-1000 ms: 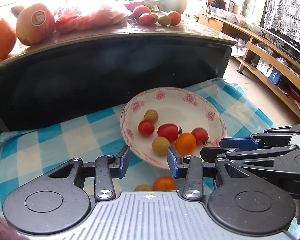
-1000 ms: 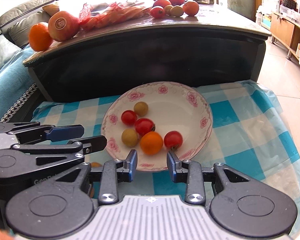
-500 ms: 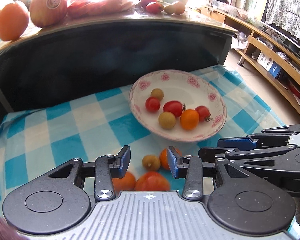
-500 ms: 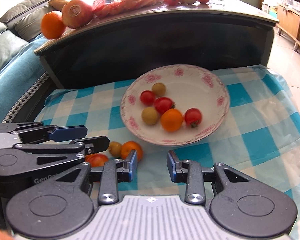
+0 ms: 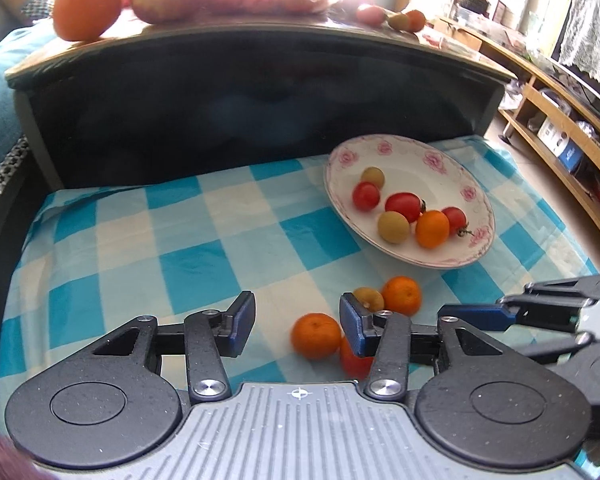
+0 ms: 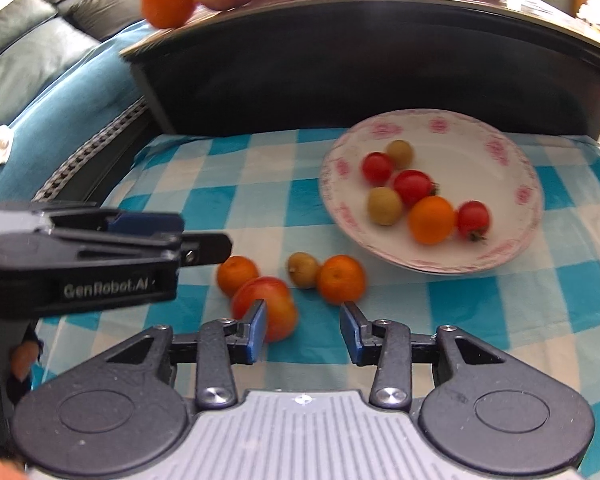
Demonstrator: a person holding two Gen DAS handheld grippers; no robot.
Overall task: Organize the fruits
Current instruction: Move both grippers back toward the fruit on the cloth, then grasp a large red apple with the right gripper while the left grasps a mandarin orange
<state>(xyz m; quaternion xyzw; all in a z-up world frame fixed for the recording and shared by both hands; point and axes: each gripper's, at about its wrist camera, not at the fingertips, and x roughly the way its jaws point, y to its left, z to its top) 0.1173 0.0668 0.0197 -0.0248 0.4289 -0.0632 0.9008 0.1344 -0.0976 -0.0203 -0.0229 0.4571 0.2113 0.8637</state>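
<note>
Blue-and-white checked cloth (image 5: pixel 188 240) covers the tabletop, and the plate (image 5: pixel 410 152) on it serves as landmark. Six small fruits already lie in the plate: tomatoes, two tan ones and an orange one. Four more sit loose on the cloth just in front of the plate's near rim: a mandarin (image 6: pixel 341 279) touching a small tan fruit (image 6: pixel 303 268), then, further from the plate, a second mandarin (image 6: pixel 237 275) and a large tomato (image 6: pixel 266 306) touching it.

The left hand-held gripper (image 5: pixel 297 322) is wide and empty, with the second mandarin just inside its right finger. The right hand-held gripper (image 6: pixel 303 334) is also wide and empty, held low in front of the loose group, the large tomato beside its left finger.

The step in hand looks like reaching for a loose fruit to move it into the plate. The next move calls for centring the jaws around one round fruit and closing gently, since neighbours touch and could roll off.

Against a second ago, both grippers have backed away from the plate; then they hung over its near rim, with most of the loose fruits hidden beneath them.
</note>
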